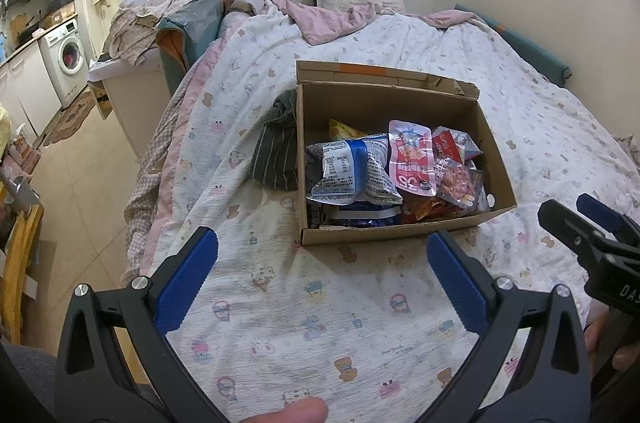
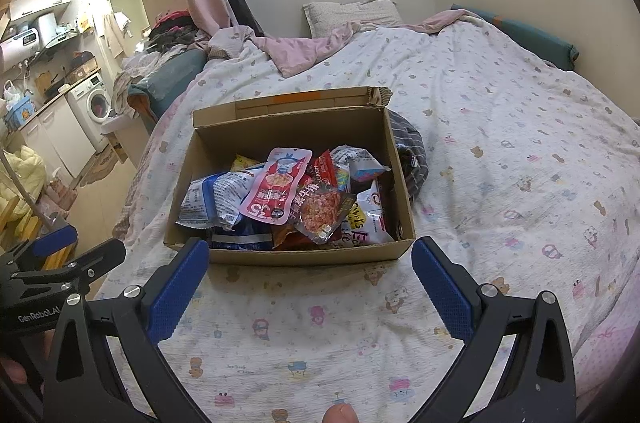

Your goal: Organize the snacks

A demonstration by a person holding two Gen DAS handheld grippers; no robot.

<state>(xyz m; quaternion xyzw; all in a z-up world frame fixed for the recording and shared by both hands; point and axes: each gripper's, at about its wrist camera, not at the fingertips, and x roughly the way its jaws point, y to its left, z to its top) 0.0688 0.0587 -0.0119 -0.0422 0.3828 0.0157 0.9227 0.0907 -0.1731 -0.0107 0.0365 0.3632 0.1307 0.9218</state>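
Snacks fill one cardboard box (image 1: 404,231) that sits on the bed sheet (image 1: 304,311) ahead of both our grippers. Going left to right in the left wrist view, we count one washing machine (image 1: 66,57) far off by the kitchen cabinets, then one dark striped cloth (image 1: 276,151) touching the box's left wall. Inside the box lie one blue-and-white bag (image 1: 348,169), one yellow packet (image 1: 344,131) half hidden behind it, one pink pouch (image 1: 412,159) and one red-brown packet (image 1: 460,185), with more packets beneath that we cannot count. Our left gripper (image 1: 322,255) hangs just short of the box, its two blue pads spread wide around nothing. Our right gripper (image 2: 310,259) hovers likewise, jaws wide apart and empty. One pillow (image 2: 352,13) lies at the far wall.
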